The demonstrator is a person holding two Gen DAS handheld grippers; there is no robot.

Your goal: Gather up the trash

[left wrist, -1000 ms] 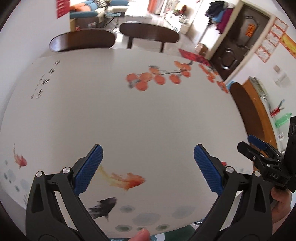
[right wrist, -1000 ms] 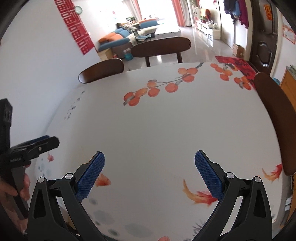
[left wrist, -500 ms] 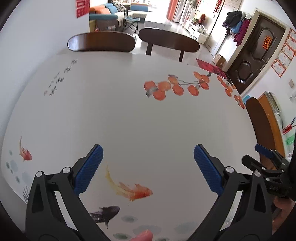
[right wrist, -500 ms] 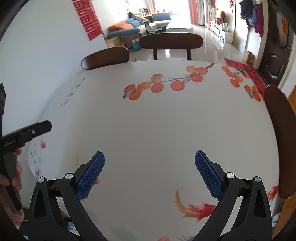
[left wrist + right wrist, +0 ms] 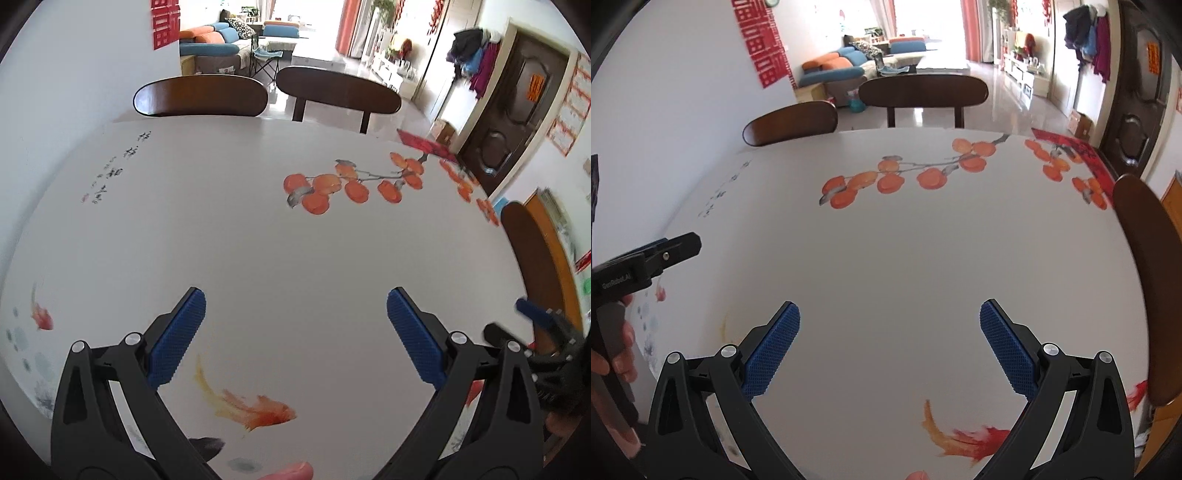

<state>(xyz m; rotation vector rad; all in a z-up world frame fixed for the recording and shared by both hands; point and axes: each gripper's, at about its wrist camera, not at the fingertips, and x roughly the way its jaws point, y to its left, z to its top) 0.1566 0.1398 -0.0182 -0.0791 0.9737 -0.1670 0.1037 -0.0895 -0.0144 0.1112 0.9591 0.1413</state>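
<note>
White table (image 5: pixel 258 240), painted with persimmons (image 5: pixel 354 184) and goldfish (image 5: pixel 255 410), fills both views. Left gripper (image 5: pixel 295 332) and right gripper (image 5: pixel 889 338) hover over it, jaws spread wide, empty. No trash shows.

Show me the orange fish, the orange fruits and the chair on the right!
orange fish (image 5: pixel 258 410): left wrist view, its body.
orange fruits (image 5: pixel 890 182): right wrist view, one middle fruit.
chair (image 5: pixel 1145 266): right wrist view, its backrest.
</note>
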